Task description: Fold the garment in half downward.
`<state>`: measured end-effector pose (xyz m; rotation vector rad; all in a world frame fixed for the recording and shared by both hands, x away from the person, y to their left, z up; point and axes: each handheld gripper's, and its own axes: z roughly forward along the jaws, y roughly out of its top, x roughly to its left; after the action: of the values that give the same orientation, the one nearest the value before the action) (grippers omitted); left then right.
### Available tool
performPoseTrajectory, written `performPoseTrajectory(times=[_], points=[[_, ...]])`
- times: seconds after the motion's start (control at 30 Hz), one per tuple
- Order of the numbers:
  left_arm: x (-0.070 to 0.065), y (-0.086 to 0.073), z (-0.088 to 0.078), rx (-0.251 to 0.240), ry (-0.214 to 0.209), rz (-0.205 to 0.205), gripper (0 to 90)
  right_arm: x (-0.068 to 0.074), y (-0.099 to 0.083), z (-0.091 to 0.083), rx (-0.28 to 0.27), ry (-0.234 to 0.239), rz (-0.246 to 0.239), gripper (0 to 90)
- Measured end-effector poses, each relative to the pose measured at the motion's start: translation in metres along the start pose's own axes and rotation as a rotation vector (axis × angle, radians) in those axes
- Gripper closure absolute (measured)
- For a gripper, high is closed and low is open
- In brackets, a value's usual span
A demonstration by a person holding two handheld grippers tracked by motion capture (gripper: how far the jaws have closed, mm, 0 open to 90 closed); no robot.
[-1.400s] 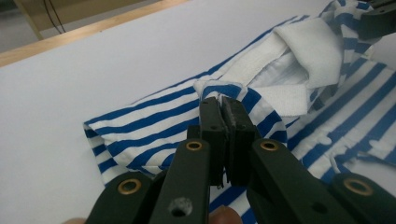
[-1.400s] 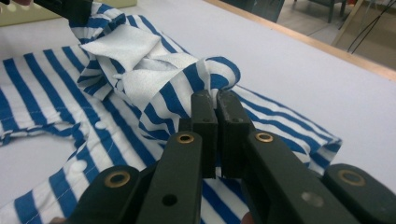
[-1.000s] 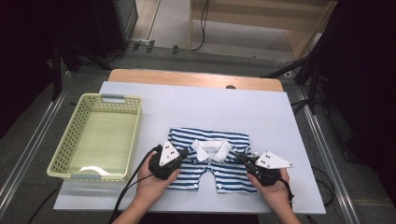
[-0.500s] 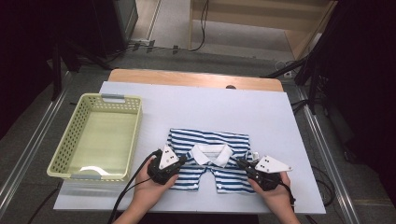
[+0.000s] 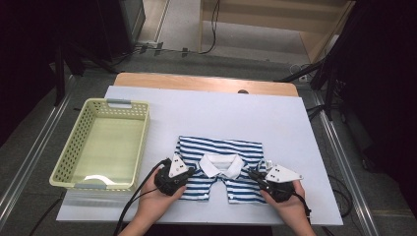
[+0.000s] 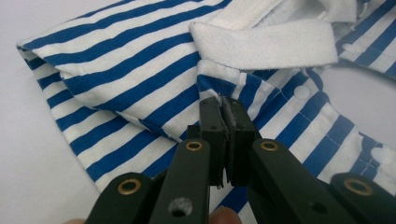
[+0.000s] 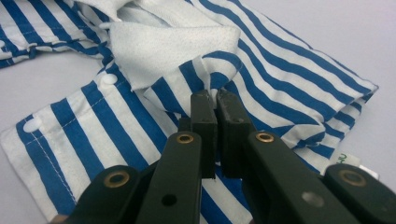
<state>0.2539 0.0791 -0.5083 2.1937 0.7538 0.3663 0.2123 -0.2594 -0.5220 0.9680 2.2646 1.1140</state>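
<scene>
At the far left of the bench (image 5: 206, 105), a pale yellow-green perforated basket (image 5: 101, 145) sits on the white surface, well apart from the garment. Just right of it, the person's left hand (image 5: 156, 204) holds the left hand-held gripper (image 5: 183, 173), whose black cable trails off toward the near edge. In the left gripper view its jaws are pressed together on a fold of the blue-and-white striped polo shirt (image 6: 140, 70), pinching the fabric just below the white collar (image 6: 264, 44).

The shirt lies folded flat near the middle of the bench, toward the near edge, with its collar facing the person and white snap buttons visible along the placket.

To the right, the right hand (image 5: 290, 209) holds the right hand-held gripper (image 5: 255, 175) at the shirt's other side. In the right gripper view its jaws are likewise closed on a raised pinch of striped cloth beside the collar. A small tag (image 7: 348, 159) shows at the shirt's edge.
</scene>
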Motion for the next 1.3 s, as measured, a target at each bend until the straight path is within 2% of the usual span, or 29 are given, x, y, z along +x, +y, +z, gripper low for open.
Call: performPoseTrajectory(times=[0.13,0.23,0.3,0.37,0.43,0.47,0.53,0.6,0.7,0.8,0.87,0.93,0.97,1.07,1.1,1.13,1.2,1.3], points=[[0.0,0.0,0.0,0.003,-0.002,0.002,88.6,-0.001,0.0,0.0,0.01,0.012,0.005,84.2],[0.001,0.0,0.0,0.004,-0.006,0.001,88.7,-0.004,-0.001,-0.001,0.013,0.036,0.018,80.3],[0.002,0.0,-0.001,0.007,-0.012,0.001,88.6,-0.007,-0.001,-0.003,0.01,0.059,0.031,77.1],[0.002,0.0,-0.001,-0.003,-0.018,-0.006,88.1,-0.01,-0.001,-0.005,0.004,0.088,0.031,68.7],[0.003,0.001,-0.004,-0.024,-0.012,-0.014,81.0,-0.013,0.001,-0.008,-0.015,0.094,0.027,56.5],[0.004,0.001,-0.005,-0.038,-0.008,-0.03,74.1,-0.016,0.003,-0.011,-0.03,0.086,0.035,54.5],[0.006,0.004,-0.008,-0.058,-0.003,-0.061,59.1,-0.025,0.007,-0.016,-0.06,0.079,0.067,53.6],[0.008,0.008,-0.011,-0.082,-0.01,-0.094,44.7,-0.035,0.012,-0.018,-0.071,0.045,0.102,53.0],[0.009,0.014,-0.014,-0.111,-0.017,-0.104,29.7,-0.049,0.018,-0.012,-0.044,-0.025,0.153,53.0],[0.011,0.019,-0.014,-0.126,-0.043,-0.118,15.3,-0.062,0.022,-0.003,-0.03,-0.058,0.197,53.1],[0.012,0.021,-0.015,-0.144,-0.043,-0.128,9.7,-0.071,0.025,0.005,-0.018,-0.074,0.234,52.9],[0.013,0.022,-0.015,-0.147,-0.077,-0.128,5.0,-0.077,0.026,0.012,-0.003,-0.088,0.254,52.9],[0.013,0.023,-0.015,-0.147,-0.077,-0.128,0.0,-0.08,0.027,0.016,0.006,-0.093,0.264,52.9],[0.013,0.023,-0.015,-0.152,-0.087,-0.127,0.0,-0.087,0.028,0.024,0.024,-0.094,0.29,52.9],[0.013,0.023,-0.015,-0.155,-0.079,-0.13,0.0,-0.092,0.028,0.031,0.056,-0.1,0.3,53.3],[0.015,0.023,-0.016,-0.159,-0.091,-0.137,0.0,-0.094,0.028,0.035,0.062,-0.097,0.31,53.7],[0.016,0.024,-0.015,-0.159,-0.084,-0.143,0.0,-0.097,0.028,0.04,0.085,-0.1,0.323,55.1],[0.018,0.024,-0.015,-0.157,-0.084,-0.149,0.0,-0.099,0.026,0.047,0.113,-0.096,0.326,56.9]])
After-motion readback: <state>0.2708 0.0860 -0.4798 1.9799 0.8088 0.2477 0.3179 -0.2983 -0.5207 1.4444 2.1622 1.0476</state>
